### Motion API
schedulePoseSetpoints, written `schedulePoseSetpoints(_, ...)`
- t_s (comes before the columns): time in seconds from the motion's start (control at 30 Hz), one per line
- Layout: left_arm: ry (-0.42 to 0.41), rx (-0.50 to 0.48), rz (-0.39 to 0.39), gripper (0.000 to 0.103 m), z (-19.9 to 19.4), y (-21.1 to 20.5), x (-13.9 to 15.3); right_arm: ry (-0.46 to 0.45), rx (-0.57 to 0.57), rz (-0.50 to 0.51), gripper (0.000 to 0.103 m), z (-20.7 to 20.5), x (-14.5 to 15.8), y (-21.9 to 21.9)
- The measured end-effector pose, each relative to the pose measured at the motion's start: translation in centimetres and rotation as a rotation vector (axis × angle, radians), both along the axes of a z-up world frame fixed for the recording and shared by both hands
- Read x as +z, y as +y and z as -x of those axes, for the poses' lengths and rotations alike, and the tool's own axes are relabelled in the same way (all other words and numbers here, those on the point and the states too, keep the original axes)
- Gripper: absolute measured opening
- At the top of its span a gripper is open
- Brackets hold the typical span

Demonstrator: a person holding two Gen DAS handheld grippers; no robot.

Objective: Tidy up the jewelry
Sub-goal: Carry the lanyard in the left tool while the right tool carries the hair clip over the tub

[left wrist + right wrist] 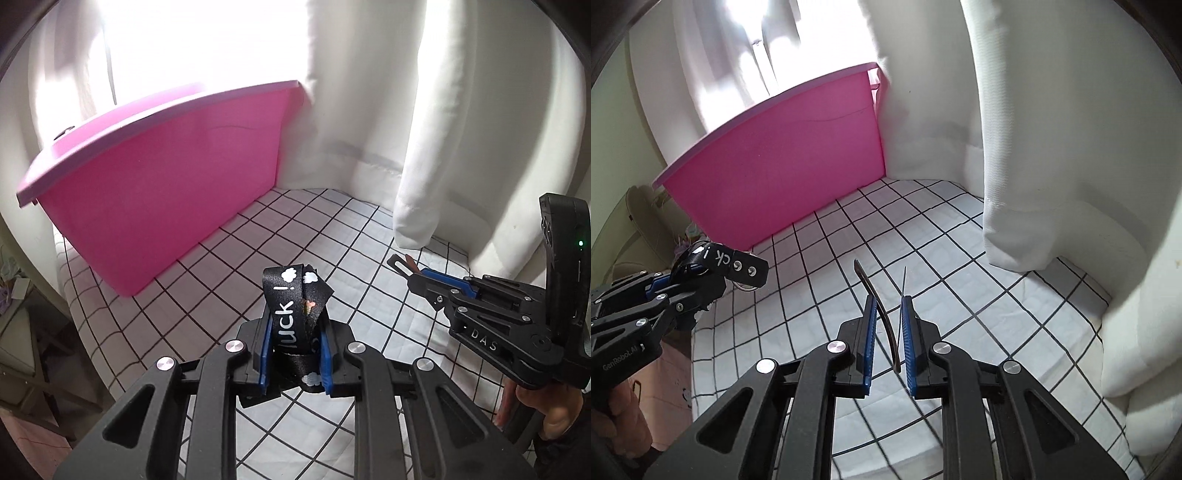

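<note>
My left gripper (pixel 294 332) is shut on a folded black lanyard strap (pixel 291 306) printed with white clouds and the letters "luck !". It holds the strap above the checked cloth. The strap also shows in the right wrist view (pixel 716 260) with a riveted end and a metal ring. My right gripper (pixel 889 325) is shut on a thin curved dark hair clip (pixel 877 306) that sticks out past the pads. In the left wrist view that gripper (pixel 413 271) sits at the right, clip tip (pixel 400 264) pointing left.
A pink plastic bin (pixel 159 184) stands at the back left on the white cloth with a black grid (pixel 332 229). White curtains (pixel 461 129) hang at the back and right. A table edge and chair lie at the left.
</note>
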State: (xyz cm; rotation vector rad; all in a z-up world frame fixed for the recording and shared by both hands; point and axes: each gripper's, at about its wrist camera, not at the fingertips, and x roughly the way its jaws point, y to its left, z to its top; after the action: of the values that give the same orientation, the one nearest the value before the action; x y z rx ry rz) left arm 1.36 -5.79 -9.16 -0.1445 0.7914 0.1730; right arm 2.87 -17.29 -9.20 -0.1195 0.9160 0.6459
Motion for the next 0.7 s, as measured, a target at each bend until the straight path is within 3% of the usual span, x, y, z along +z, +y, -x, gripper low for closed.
schedulePoseSetpoints(0.27,-0.09,-0.056,-0.011,0.02,1.6,3.5,5.9,-0.05,-0.113,-0.021,0.013,3.8,5.2,0.9)
schedulePoseSetpoints(0.47,-0.193,-0.074,-0.007,0.02,2.2,7.7,10.8,-0.13,-0.145,-0.038,0.013,5.5,9.6,4.8)
schedulePoseSetpoints(0.7,-0.274,-0.091,-0.043,0.02,1.4,14.1,15.2,-0.232,-0.131,-0.081,0.013,4.7,14.1,11.2)
